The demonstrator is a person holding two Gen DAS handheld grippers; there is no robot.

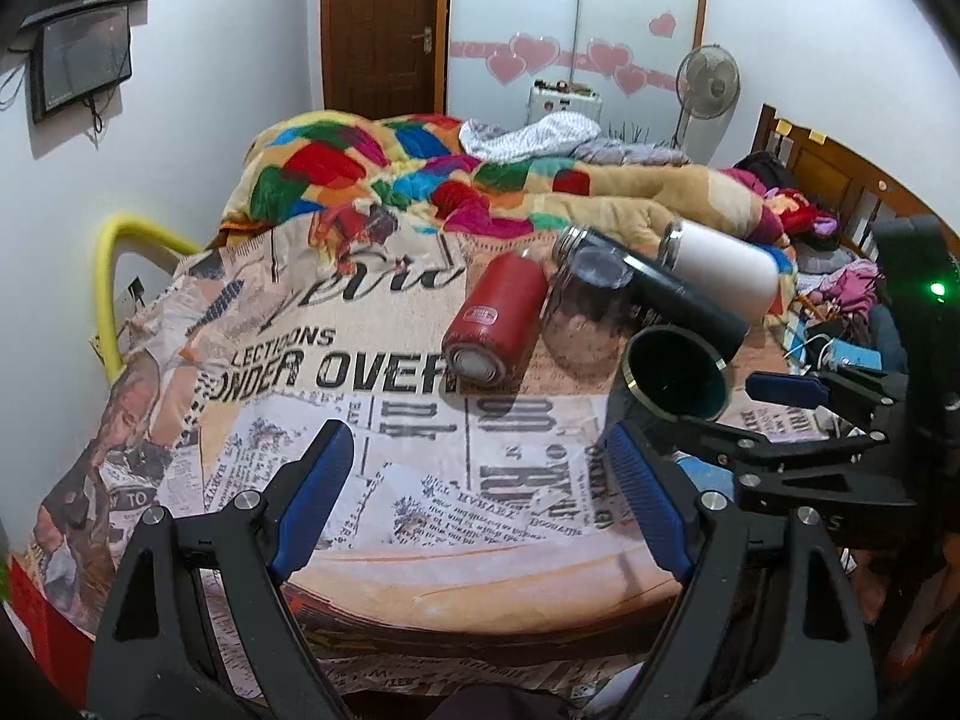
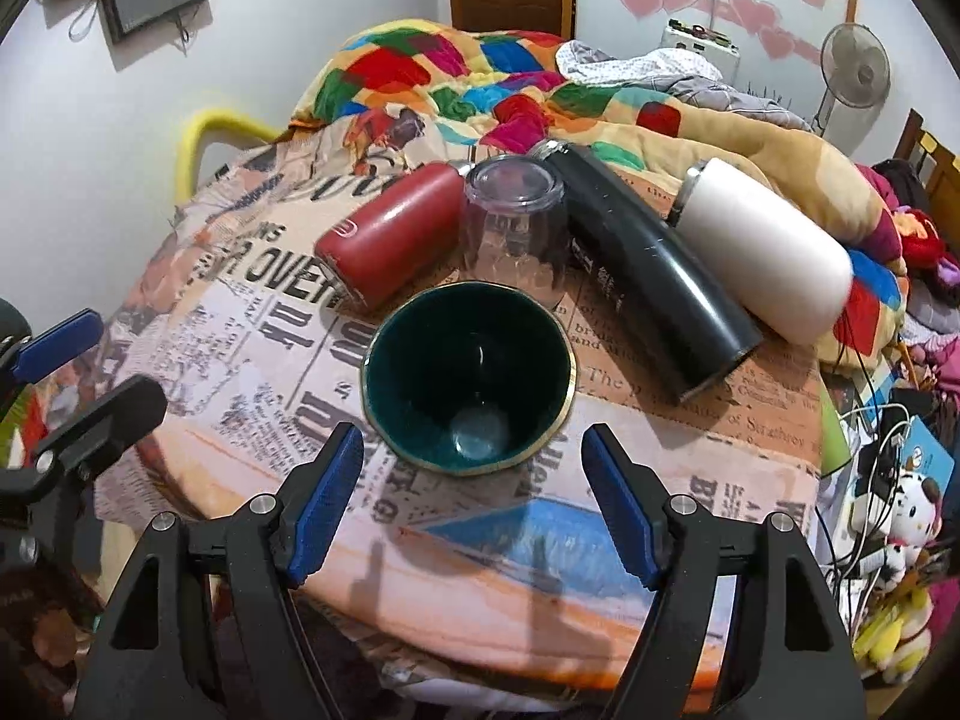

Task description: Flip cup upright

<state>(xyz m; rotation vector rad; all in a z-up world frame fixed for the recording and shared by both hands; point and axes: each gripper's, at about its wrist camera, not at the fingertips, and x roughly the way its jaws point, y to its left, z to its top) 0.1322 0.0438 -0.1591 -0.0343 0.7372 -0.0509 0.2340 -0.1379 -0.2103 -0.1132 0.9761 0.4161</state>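
Observation:
A dark green cup (image 2: 468, 378) with a gold rim stands mouth up on the newspaper-print cloth (image 2: 252, 348); it also shows in the left wrist view (image 1: 675, 372). My right gripper (image 2: 474, 498) is open just in front of it, fingers apart on either side, not touching. My left gripper (image 1: 480, 492) is open and empty over the cloth to the cup's left. A clear glass (image 2: 516, 222) stands upside down behind the green cup. A red cup (image 2: 390, 234), a black flask (image 2: 648, 276) and a white flask (image 2: 762, 252) lie on their sides.
A colourful quilt (image 2: 456, 72) is heaped behind the cups. Cables and toys (image 2: 888, 510) crowd the right side. A yellow tube (image 1: 114, 276) stands at the left edge. The right gripper's body (image 1: 840, 450) shows in the left wrist view.

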